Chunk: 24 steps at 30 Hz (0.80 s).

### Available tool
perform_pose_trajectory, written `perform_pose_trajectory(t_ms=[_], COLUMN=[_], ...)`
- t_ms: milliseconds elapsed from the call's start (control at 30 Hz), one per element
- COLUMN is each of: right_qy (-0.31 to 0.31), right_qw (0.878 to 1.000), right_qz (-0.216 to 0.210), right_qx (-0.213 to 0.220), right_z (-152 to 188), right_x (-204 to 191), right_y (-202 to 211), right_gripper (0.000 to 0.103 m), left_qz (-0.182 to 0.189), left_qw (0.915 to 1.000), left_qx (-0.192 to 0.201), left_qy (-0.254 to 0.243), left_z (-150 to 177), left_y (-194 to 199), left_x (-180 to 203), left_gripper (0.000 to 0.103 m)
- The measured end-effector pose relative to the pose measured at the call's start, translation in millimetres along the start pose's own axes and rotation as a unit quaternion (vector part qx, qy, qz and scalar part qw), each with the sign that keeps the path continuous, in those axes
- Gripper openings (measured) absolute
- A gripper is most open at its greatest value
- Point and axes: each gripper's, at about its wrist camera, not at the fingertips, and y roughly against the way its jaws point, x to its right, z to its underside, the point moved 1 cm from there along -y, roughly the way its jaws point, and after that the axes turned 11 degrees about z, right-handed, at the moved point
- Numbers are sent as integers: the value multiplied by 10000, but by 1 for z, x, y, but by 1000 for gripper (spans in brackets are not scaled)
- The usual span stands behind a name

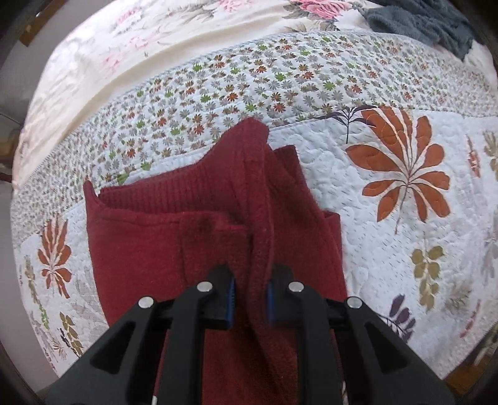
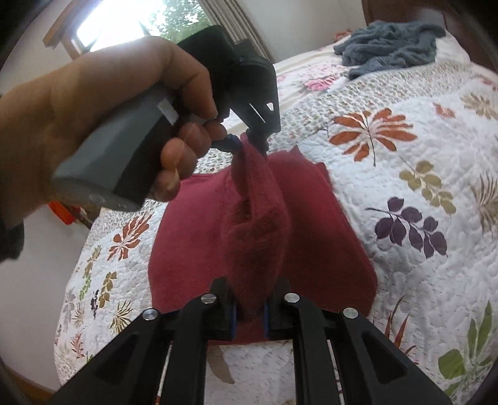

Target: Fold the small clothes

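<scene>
A dark red knit garment [image 1: 162, 236] lies on the quilted bedspread [image 1: 389, 255], partly lifted. My left gripper [image 1: 251, 293] is shut on a raised fold of the garment's edge. In the right wrist view the same red garment [image 2: 317, 224] hangs as a ridge between both tools. My right gripper [image 2: 250, 314] is shut on the near end of that ridge. The left gripper [image 2: 250, 141], held by a hand [image 2: 93, 102], pinches the far end above the bed.
The floral quilt [image 2: 420, 174] covers the bed, with a pink-flowered sheet [image 1: 155, 37] beyond it. A grey-blue towel or garment [image 2: 392, 40] lies bunched near the headboard. A window [image 2: 130, 21] and curtain stand behind the hand. The bed's edge drops at the left.
</scene>
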Motion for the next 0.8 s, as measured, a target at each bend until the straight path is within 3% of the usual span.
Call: perform_pose_trajectory(t_ms=[233,333,500,567,633,700,733,800], right_qy=[-411,-713,-1110,-1290,-1453,-1630,-1718,-1946], right_qw=[9984,9955,9884,9837,9779,9704,9669,9577], right_qz=[-344,-547,-920,-1108,-1339,-1589,-1679,-1876], right_qx=[-166,-296,-469,-577,-679,-802,-855,-988], right_z=[9,14,20,21,22,25,25,26], right_x=[30,44,64,74,82,89,93,101], right_y=[-12,-20,-30,-35,-39,-44,-46,-49], right_gripper=[11,11,11,11,11,13,17,30], left_qz=[-394,-386,106,392,853,1242,1424,1801], left_qw=[9988,9979,9947,9927,9875,9794,9754,9666], left_qx=[301,520,1026,1137,1326,1590,1680,1821], left_qy=[-10,41,-33,12,84,5,-34,-100], left_z=[6,10,17,18,21,22,22,23], left_y=[-12,-16,-22,-23,-17,-6,-1,11], left_x=[20,24,22,16,10,7,5,2], left_gripper=[13,15,19,26,41,47,58,65])
